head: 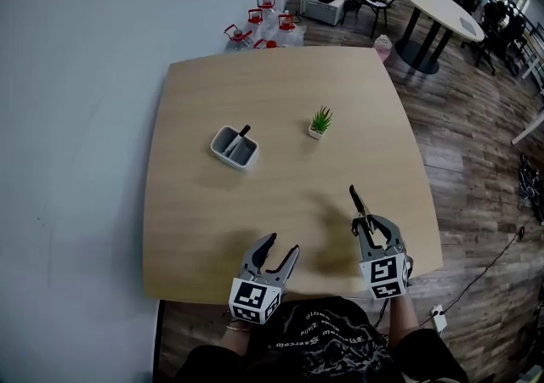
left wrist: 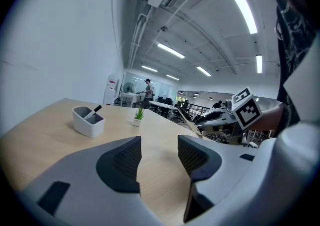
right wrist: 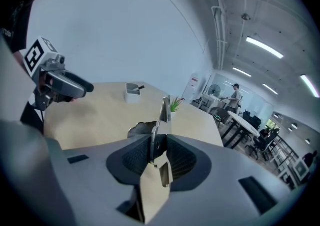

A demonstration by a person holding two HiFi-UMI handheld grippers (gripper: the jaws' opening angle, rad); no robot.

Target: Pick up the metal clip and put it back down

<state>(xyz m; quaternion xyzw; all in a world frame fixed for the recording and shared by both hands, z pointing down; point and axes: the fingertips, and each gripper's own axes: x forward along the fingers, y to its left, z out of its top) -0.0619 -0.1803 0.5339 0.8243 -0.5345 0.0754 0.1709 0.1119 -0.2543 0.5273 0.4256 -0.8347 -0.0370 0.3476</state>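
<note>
The metal clip (head: 357,201) is a long, thin silver piece, and my right gripper (head: 367,224) is shut on its near end just above the wooden table (head: 255,84), near the front right. In the right gripper view the clip (right wrist: 163,112) stands upright between the pads, its tip pointing away over the table. My left gripper (head: 283,244) hovers at the front edge, open, with nothing between its jaws. Bare tabletop shows between the pads (left wrist: 125,162) in the left gripper view, where the right gripper (left wrist: 215,116) and the clip (left wrist: 186,120) appear off to the right.
A small white pen tray (head: 235,149) with a dark pen in it sits left of the table's middle. A little potted plant (head: 320,122) stands to its right. Water jugs (head: 263,25) and a round white table (head: 438,8) lie beyond the far edge.
</note>
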